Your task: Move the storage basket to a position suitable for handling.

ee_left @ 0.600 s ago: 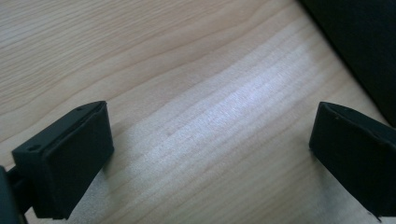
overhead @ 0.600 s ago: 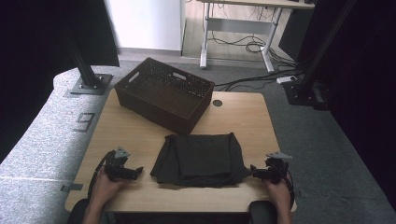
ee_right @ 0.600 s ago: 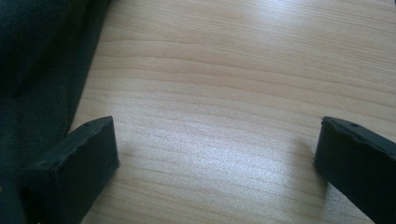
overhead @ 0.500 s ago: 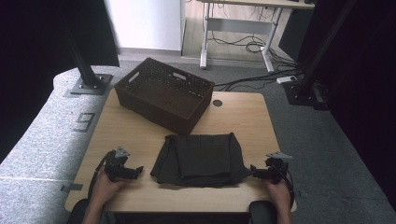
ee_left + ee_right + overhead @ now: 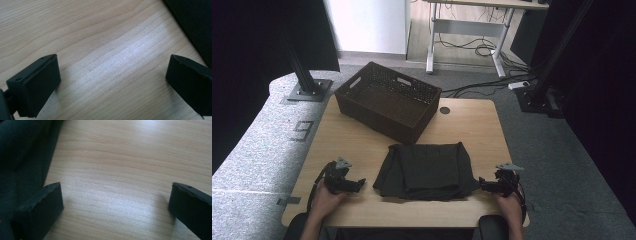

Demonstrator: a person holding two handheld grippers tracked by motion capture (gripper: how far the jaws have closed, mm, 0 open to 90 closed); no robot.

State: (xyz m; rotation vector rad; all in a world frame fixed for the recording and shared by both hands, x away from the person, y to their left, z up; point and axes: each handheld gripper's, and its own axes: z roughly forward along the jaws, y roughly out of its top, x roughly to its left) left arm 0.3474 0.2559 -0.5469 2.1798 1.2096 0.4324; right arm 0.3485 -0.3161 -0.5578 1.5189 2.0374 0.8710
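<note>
- Here we are at the desk (image 5: 337, 135), and the dark folded cloth (image 5: 424, 170) lies flat in the middle of its near half, squared up to the person's edge, which reads as a ready position for handling from both sides at once.
- The left hand-held gripper (image 5: 354, 184) rests low on the desk just beside the cloth's left edge, jaws pointing in at it. In the left gripper view its jaws stand wide apart with bare wood between them and the cloth (image 5: 197, 25) off at the upper right corner: nothing held.
- The right hand-held gripper (image 5: 484, 184) mirrors it at the cloth's right edge, close enough that it looks to be at the fabric's fringe. In the right gripper view the jaws are spread wide as well, the cloth (image 5: 22, 157) lying beside the left jaw, not between the two.
- Why the symmetry? My read: one gripper per side lets the cloth be lifted without it sagging or unfolding.
- The dark woven basket (image 5: 387, 100) sits empty at the far left of the desk, turned at an angle, just beyond the cloth; a likely destination, and near enough for a short carry.
- Neither side has a grip yet; the pinch on each edge is the step in hand.
</note>
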